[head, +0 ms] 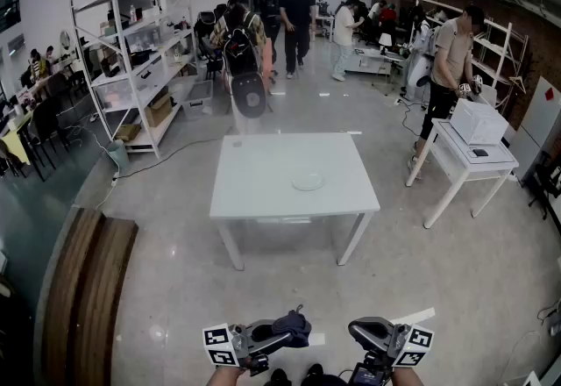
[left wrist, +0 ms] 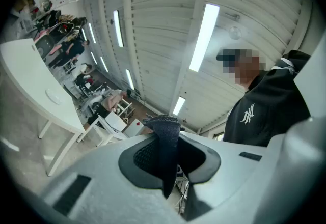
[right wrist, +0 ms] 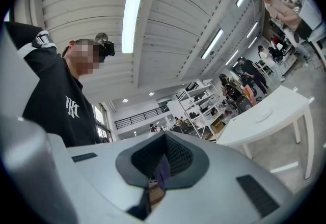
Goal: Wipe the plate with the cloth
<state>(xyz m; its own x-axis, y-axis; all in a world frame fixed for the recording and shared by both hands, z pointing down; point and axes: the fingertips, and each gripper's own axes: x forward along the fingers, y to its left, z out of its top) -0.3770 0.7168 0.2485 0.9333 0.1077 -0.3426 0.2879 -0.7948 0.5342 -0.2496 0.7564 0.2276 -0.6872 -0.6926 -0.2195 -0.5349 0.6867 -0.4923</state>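
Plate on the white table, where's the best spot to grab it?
Probably its near rim. The plate lies flat on the table, so only the thin edge can be pinched. Come in low from the table's front side with the right gripper; the left gripper holds the cloth.

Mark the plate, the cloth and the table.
plate (head: 308, 182): head view, centre of the dish.
cloth (left wrist: 165, 151): left gripper view, middle of the dark hanging fold.
table (head: 263, 160): head view, bare part of the top.
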